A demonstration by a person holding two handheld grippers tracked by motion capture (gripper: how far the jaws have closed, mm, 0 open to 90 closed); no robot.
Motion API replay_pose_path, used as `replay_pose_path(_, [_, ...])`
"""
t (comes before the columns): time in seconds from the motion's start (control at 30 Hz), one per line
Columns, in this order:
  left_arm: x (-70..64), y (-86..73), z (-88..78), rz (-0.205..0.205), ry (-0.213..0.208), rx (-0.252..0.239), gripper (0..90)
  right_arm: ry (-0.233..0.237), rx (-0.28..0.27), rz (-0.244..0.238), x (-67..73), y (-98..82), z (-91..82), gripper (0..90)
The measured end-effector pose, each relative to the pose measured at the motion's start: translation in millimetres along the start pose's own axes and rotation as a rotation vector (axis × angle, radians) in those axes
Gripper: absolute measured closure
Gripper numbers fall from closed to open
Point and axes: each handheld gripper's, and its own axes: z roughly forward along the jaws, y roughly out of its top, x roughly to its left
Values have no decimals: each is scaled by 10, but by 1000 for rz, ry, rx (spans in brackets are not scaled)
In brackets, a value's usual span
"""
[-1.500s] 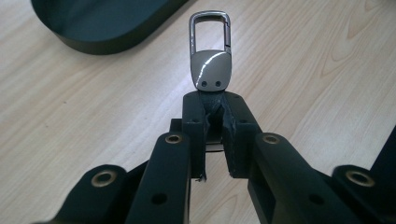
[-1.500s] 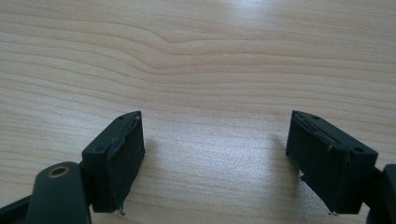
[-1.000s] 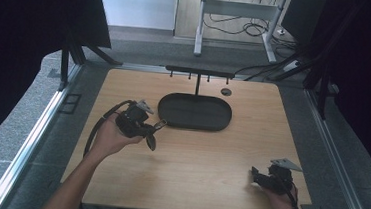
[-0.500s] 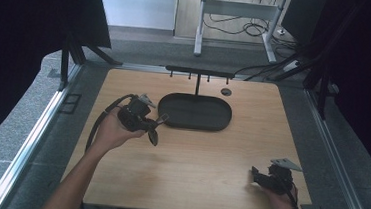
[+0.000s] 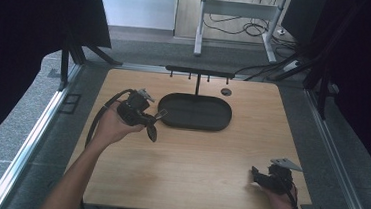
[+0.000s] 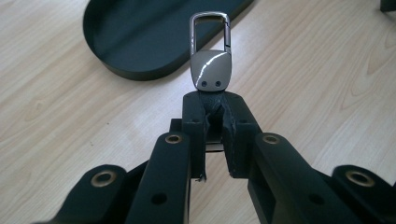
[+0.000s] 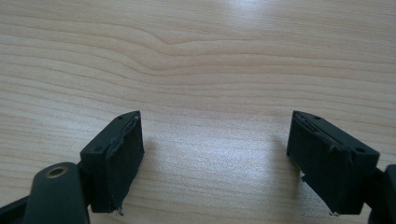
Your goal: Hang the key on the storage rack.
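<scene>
Black and oval, the tray [image 5: 195,112] sits at the table's [image 5: 193,175] far middle with nothing in it, a hook rack [image 5: 199,73] behind it. My left gripper [image 6: 212,119] is clamped on a key clip [image 6: 210,56], held above the wood just beside the tray's left end; since a second ago it has edged closer to the rim. My right gripper [image 7: 215,158] rests wide apart, holding nothing, near the front right corner, bare wood between.
</scene>
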Motion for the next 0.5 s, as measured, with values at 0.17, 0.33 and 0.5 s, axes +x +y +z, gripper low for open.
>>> replay_pose_path(0.17, [44,47,-28,-12,12,-6,813,0,0,0,-1,0,0,186])
replay_pose_path(0.33, [62,82,-37,-15,16,-3,814,0,0,0,0,0,0,186])
replay_pose_path(0.5, [82,97,0,-22,18,2,813,1,1,3,0,1,0,186])
